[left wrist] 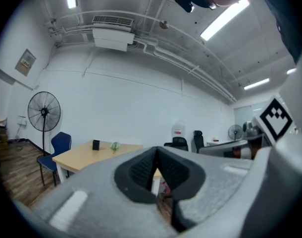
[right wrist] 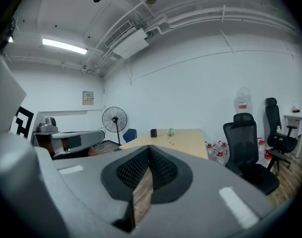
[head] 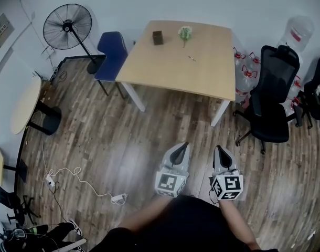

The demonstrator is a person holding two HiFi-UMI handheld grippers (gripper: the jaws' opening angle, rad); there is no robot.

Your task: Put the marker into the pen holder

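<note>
Marker [head: 192, 58] on table [head: 160, 64], well beyond left tongs [head: 184, 145] and right tongs [head: 218, 148], both closed, empty

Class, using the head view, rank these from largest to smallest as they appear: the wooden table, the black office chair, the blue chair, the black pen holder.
1. light wooden rectangular table
2. black mesh office chair
3. blue padded chair
4. small black pen holder

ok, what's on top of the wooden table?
A dark pen holder, a small green item and a thin small object, probably the marker, lie apart on the table. The holder's inside cannot be seen from here.
</note>
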